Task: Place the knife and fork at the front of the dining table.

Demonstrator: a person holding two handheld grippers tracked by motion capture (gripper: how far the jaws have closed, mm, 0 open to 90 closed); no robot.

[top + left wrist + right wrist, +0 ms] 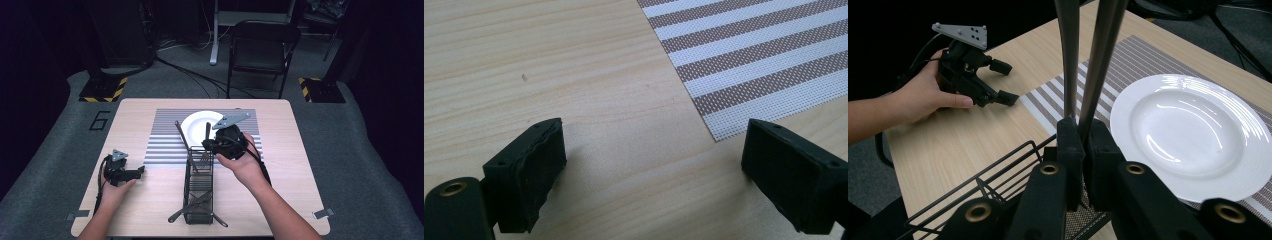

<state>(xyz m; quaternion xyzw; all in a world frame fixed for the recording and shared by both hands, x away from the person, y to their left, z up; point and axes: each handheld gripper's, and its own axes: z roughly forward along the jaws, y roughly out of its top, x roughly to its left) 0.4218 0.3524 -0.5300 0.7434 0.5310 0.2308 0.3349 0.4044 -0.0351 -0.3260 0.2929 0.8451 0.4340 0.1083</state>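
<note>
Black wire basket (199, 187) stands closest to the camera on the worktop (150, 200), its long side running away from the viewer; dark utensils (197, 204) lie crossed in its near end, their handles poking out over the rim (which kinds they are is hard to tell). At its far end one dark handle (182, 138) leans up and to the left. Beyond the basket a striped placemat (165, 145) carries a white deep plate (200, 125), which has nothing in it.

Right tongs (1077, 131) are clamped tight on two slim dark utensil handles (1088, 60), which rise straight up between the pads and run out past the top of the right gripper view. In the high view the right hand (240, 162) holds these tongs above the far end of the basket, with the plate just behind.

Left tongs (651, 165) stand wide with nothing between them, just above bare wood, the placemat's corner close ahead. The left hand (116, 192) keeps them near the worktop's left edge, well apart from the basket
</note>
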